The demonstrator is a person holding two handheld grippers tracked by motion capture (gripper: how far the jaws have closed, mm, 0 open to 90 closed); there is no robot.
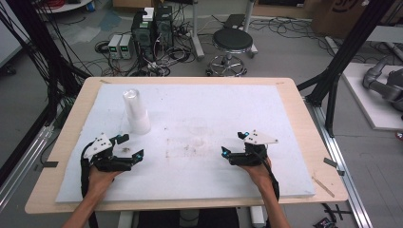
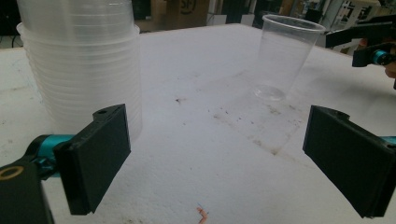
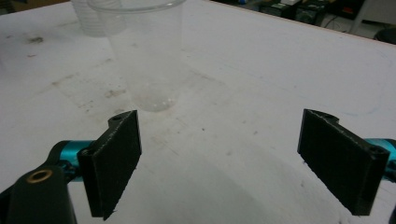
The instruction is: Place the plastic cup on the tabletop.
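I am finding nothing legible here. Far right on the floor, a cardboard box point(image 1: 338, 14) is carrying a dark printed mark, but it is cut off by the frame edge and I cannot make out any letters. The same kind of box point(image 2: 180, 11) is showing in the left gripper view beyond the far edge of the bench, with a partial dark print that is too blurred to read. The small grey units point(image 1: 119, 46) on the floor at far left are showing front panels too small for me to read anything. The cups and the white bench cover are bearing no print that I am able to see.
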